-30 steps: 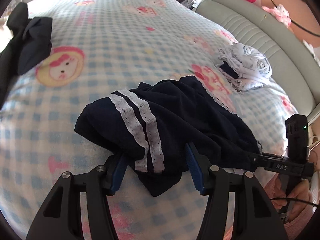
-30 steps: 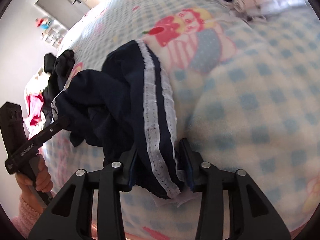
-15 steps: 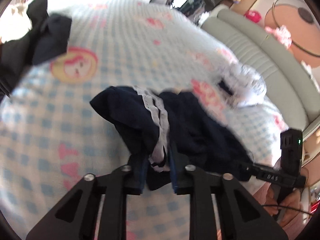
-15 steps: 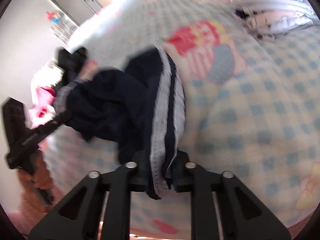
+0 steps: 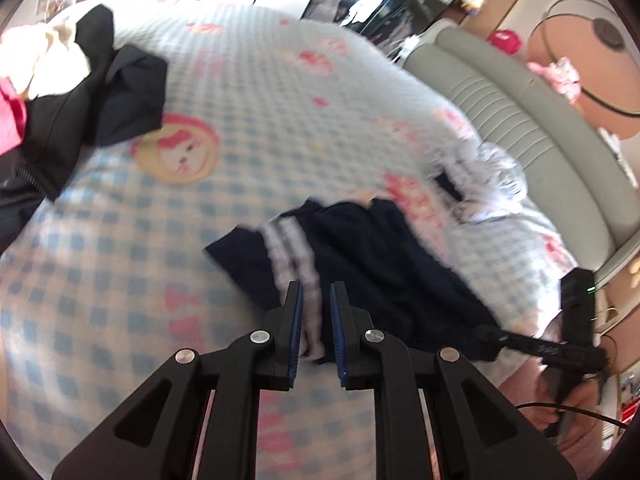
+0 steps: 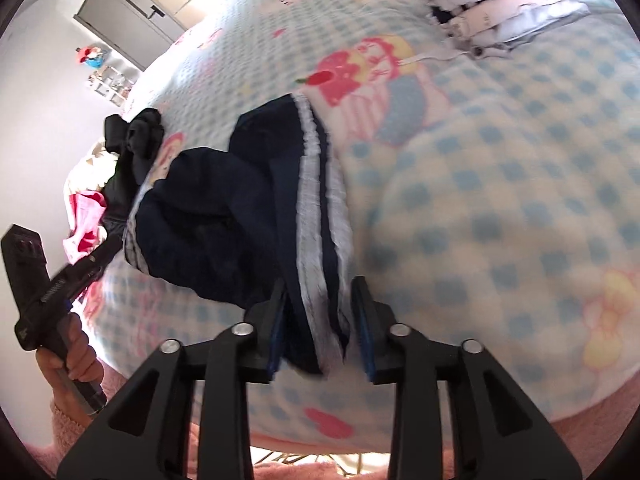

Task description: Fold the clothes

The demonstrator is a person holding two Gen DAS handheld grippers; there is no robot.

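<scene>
Item in hand: navy garment with white lace stripes [image 5: 360,264], lying crumpled on the blue-checked cartoon blanket [image 5: 248,92] near its front edge, not yet spread or folded. Left gripper [image 5: 314,304]: jaws narrow, just closed onto the striped hem, which is pinched between the blue pads. Right gripper [image 6: 320,300]: jaws just opened wider; the striped edge is still seen between them, the left pad touching cloth, the right pad standing apart, so no firm grip is judged. Done, apparently: a pale printed garment [image 5: 488,184] lies bundled by the grey headboard [image 5: 540,128]. Left: a dark clothes heap [image 5: 80,92] at the far corner, untouched.
</scene>
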